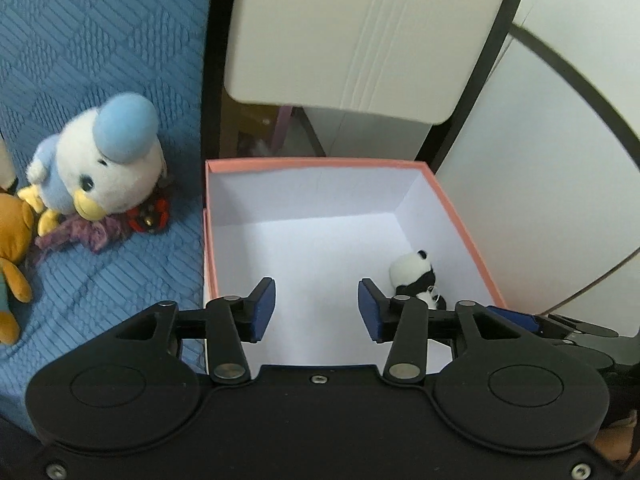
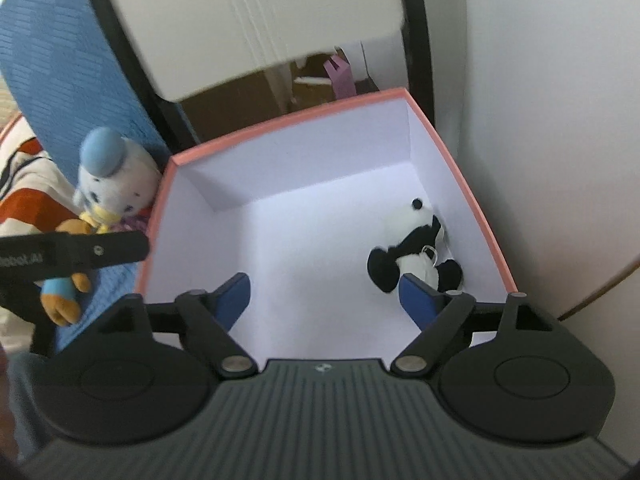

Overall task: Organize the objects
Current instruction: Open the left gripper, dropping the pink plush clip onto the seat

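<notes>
Pink-rimmed box (image 2: 460, 184) holds a panda (image 2: 416, 248) by its right wall

Both grippers hang above it with nothing between the pads, left (image 1: 316, 312) narrow, right (image 2: 324, 300) wide; the right's pad (image 2: 416, 298) hides the panda's lower edge, and a duck (image 1: 100, 164) lies outside on blue bedding (image 1: 100, 60)

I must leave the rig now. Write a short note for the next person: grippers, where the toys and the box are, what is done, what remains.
Left gripper: open, empty, over the box.
Right gripper: open, empty, over the box; the panda lies just beyond its right finger, not gripped.
Pink-rimmed box: stands beside the blue bedcover.
Done: panda toy lies inside the box, by its right wall.
Left: blue-capped duck, purple knitted toy and orange plush are on the bedcover, outside the box.
</notes>
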